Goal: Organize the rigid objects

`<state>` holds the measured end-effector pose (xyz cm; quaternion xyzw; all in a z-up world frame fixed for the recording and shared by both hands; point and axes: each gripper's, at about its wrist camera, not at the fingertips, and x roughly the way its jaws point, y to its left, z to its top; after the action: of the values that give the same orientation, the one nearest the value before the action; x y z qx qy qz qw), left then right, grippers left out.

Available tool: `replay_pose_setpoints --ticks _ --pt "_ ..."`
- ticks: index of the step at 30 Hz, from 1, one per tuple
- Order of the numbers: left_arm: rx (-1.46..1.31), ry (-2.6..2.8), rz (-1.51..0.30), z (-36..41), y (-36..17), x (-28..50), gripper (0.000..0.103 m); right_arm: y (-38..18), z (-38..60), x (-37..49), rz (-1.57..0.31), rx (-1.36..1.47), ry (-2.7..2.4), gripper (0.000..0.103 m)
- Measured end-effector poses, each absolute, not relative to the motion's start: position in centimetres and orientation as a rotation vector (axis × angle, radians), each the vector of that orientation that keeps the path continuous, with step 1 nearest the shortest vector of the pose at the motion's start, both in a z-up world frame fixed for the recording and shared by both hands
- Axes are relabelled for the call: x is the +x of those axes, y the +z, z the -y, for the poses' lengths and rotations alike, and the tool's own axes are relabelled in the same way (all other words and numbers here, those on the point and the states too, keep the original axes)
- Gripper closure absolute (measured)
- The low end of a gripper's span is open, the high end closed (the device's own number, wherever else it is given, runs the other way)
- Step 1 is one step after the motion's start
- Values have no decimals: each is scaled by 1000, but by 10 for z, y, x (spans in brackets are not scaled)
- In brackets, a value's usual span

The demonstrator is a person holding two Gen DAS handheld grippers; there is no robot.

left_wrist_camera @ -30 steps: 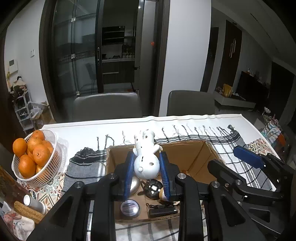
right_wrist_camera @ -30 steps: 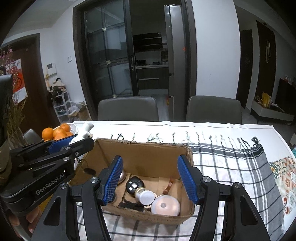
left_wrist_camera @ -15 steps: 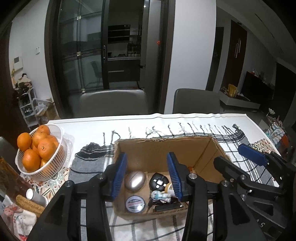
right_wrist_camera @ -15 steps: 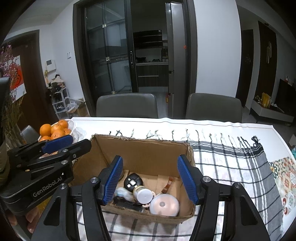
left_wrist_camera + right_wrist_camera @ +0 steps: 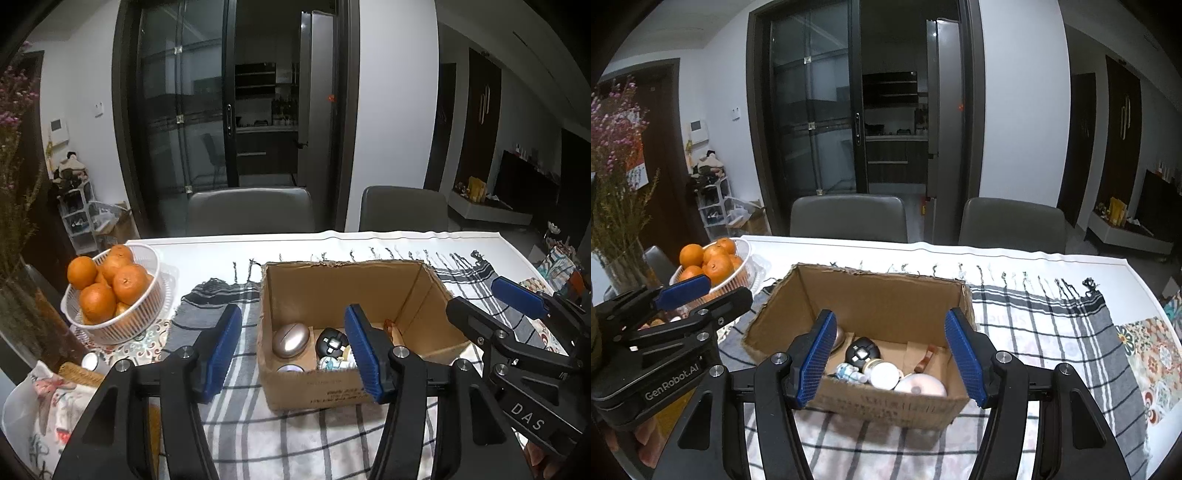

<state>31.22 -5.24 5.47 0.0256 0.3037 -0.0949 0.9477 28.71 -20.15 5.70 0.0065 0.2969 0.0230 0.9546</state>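
Left hand-held gripper point(image 5: 293, 349) hangs before the cardboard box point(image 5: 332, 387), jaws opening with nothing between the pads; the right hand-held gripper point(image 5: 890, 356) stands spread and empty. Inside the box lie small hard pieces: a silver egg-shaped thing point(image 5: 290, 339), a black round gadget point(image 5: 330, 341), a little white figure point(image 5: 849, 373). I judge them light, stiff and smooth, best pinched across the middle. Only the right view shows the white round lid point(image 5: 921, 387); only the left shows the basket of oranges point(image 5: 110, 295) whole on the surface point(image 5: 461, 243).

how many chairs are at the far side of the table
2: one grey chair behind the cardboard box toward the left, the other chair to its right. Any others would be out of view.
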Motion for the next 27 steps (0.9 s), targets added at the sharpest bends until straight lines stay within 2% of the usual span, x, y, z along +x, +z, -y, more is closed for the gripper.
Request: replay_pose_setpoints --ticks 10,15,27 --pt "72 -156 -566 44 64 260 37 66 196 246 -575 13 51 40" --pt "72 -130 -557 39 61 233 28 64 193 223 -564 2 43 34" --pt "65 -112 -538 36 55 178 7 59 190 172 -548 -6 24 29"
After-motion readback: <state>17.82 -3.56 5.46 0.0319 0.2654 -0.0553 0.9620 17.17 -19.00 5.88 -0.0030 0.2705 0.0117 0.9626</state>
